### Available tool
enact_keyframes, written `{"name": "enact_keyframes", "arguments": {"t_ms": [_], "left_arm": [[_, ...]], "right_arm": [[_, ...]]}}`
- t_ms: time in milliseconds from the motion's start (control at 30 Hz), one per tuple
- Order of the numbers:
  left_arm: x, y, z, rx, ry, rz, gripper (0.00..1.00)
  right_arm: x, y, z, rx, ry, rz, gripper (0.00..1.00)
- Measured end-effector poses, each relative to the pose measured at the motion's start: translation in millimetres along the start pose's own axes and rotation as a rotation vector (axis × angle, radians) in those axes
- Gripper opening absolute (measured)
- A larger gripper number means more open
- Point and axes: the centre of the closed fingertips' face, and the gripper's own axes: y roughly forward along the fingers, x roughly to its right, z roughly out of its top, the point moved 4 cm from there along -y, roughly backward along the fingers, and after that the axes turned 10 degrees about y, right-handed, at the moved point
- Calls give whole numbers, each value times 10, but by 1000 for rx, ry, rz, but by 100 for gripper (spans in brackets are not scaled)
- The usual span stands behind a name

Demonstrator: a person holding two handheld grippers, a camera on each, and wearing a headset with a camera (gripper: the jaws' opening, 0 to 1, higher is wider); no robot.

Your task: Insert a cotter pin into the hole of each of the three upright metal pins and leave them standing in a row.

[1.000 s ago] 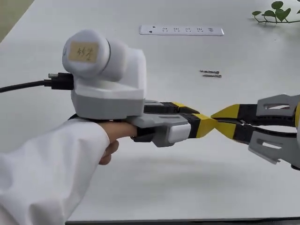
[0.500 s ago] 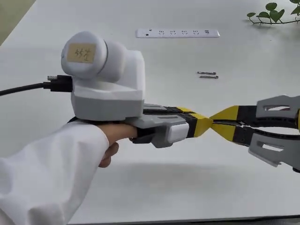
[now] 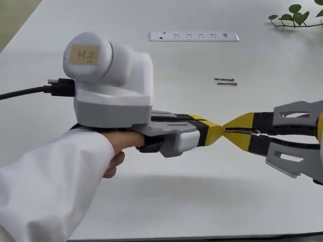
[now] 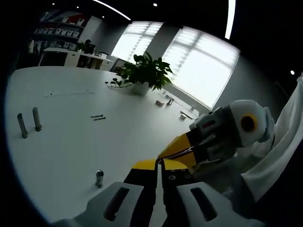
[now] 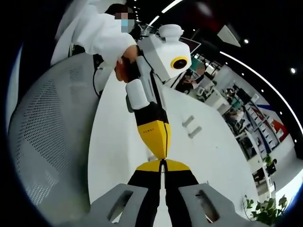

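Nearest, the left gripper [image 3: 218, 132] and right gripper [image 3: 234, 132] meet tip to tip above the table [image 3: 166, 191], each with its jaws pressed together; nothing shows between them, though something thin could hide there; I judge the task barely begun. In the left gripper view one pin [image 4: 99, 178] stands alone close by; two more pins [image 4: 36, 118] stand together, well apart from it, so there is no row yet; whether any hole is filled is too small to tell. Beyond, two cotters [image 3: 225, 81] lie loose on the table; farthest, a power strip [image 3: 193, 36].
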Motion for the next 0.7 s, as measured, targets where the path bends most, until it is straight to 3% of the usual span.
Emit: {"name": "enact_keyframes", "arguments": {"t_ms": [233,300,600,700], "left_arm": [[-14,-22,-10,-9,6,-1,0],[-13,-32,4,-2,48,1,0],[-10,-59,13,-1,16,13,0],[-10,-68,22,1,34,15,0]], "right_arm": [[-11,23,17,0,-12,8,0],[-7,24,31,2,-12,7,0],[4,25,46,14,-14,10,0],[10,28,50,21,-11,12,0]]}}
